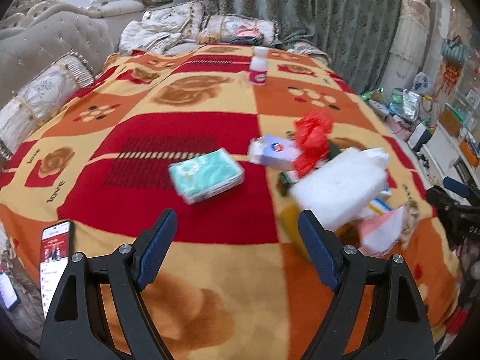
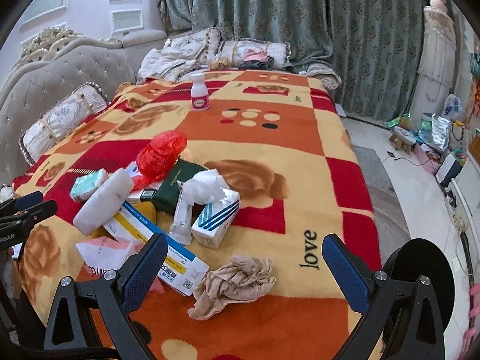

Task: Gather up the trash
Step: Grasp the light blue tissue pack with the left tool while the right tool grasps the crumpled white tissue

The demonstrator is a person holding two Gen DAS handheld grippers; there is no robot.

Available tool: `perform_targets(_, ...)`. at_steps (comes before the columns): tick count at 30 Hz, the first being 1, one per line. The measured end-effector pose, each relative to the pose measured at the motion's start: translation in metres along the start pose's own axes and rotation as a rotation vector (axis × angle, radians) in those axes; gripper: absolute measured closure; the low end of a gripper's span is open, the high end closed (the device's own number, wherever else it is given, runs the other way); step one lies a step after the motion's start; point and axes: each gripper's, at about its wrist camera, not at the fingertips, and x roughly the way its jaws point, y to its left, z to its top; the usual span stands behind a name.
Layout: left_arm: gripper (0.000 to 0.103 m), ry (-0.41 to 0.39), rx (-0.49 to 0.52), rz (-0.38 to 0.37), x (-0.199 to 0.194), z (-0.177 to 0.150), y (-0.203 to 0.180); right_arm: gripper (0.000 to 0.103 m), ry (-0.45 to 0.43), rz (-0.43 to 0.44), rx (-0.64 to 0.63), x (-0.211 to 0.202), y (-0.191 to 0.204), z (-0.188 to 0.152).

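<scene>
Trash lies piled on a red, orange and yellow blanket (image 2: 300, 156) over a bed. The pile holds a crumpled red plastic bag (image 2: 160, 154), a white foam block (image 2: 103, 201), a blue-striped carton (image 2: 216, 220), a long medicine box (image 2: 159, 244), a white tissue wad (image 2: 205, 186) and a crumpled beige tissue (image 2: 237, 282). A teal tissue pack (image 1: 207, 175) lies apart to the left. A small white bottle (image 1: 258, 66) stands far back. My left gripper (image 1: 237, 252) is open above the blanket, nothing between its fingers. My right gripper (image 2: 244, 270) is open over the beige tissue.
A phone (image 1: 54, 258) with a lit screen lies at the blanket's left front edge. A padded headboard (image 2: 60, 75) and pillows (image 2: 63, 120) border the left and far sides. Clutter and a small stool (image 2: 403, 136) stand on the floor at right. A black round object (image 2: 420, 273) sits beside my right gripper.
</scene>
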Motion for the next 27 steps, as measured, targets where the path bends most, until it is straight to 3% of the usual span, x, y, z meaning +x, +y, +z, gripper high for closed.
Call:
perform_targets(11,0.021,-0.001,-0.024,0.051,0.025,0.017,0.03,0.001,-0.001,0.066,-0.025,0.03,0.004,0.026)
perform_targets(17,0.021,0.013,-0.089,0.054,0.047,0.033,0.051,0.006,0.018,0.106,-0.046,0.057,0.008,0.044)
perform_targets(24,0.021,0.054,-0.118,0.055,0.082,0.043,0.056,0.027,0.073,0.139,-0.094,0.089,0.022,0.05)
perform_targets(27,0.021,0.077,-0.111,0.056,0.096,0.044,0.053,0.041,0.088,0.137,-0.112,0.099,0.027,0.05)
